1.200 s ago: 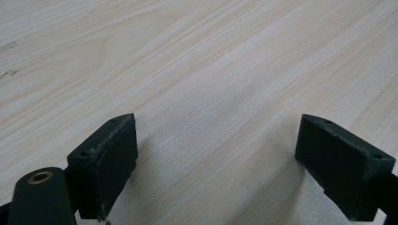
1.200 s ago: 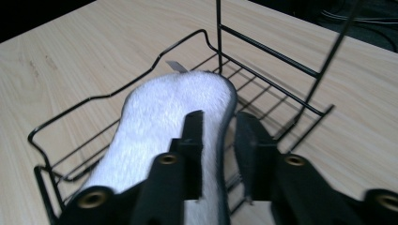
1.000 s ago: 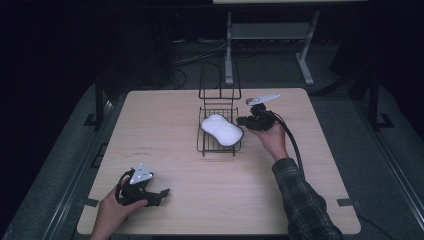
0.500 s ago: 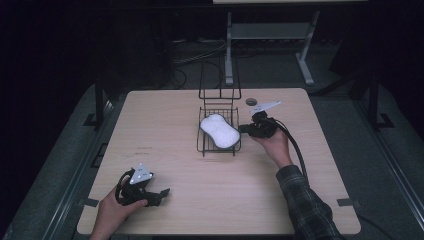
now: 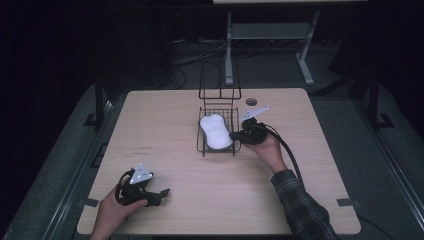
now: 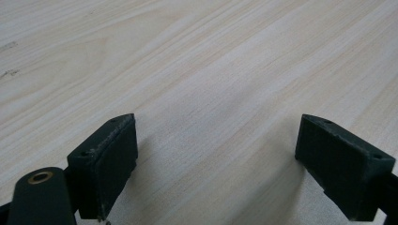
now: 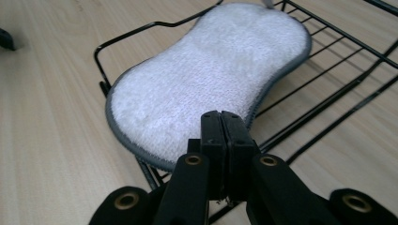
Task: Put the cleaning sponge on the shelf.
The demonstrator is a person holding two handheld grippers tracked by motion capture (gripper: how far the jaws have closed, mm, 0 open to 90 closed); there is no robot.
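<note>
A white sponge with a grey edge (image 5: 216, 131) (image 7: 206, 79) lies flat in a black wire basket (image 5: 202, 145) (image 7: 328, 98) at the middle of the table. My right gripper (image 5: 234, 135) (image 7: 220, 115) is shut, its jaws pressed together with nothing between them. Its tips sit at the basket's right rim, just beside the sponge's edge. My left gripper (image 5: 164, 193) (image 6: 216, 154) rests low on the bare wood at the front left, far from the basket. Its jaws stand wide open and empty.
The basket has a tall wire back (image 5: 218, 80) on its far side. A small dark round disc (image 5: 251, 101) lies on the table behind my right hand. A metal stand (image 5: 270, 35) is beyond the table's far edge. Bare wood spreads between the two hands.
My right gripper has slid left and toward the near side, up to the basket's right rim, uncovering the small disc. The left hand has stayed put.
</note>
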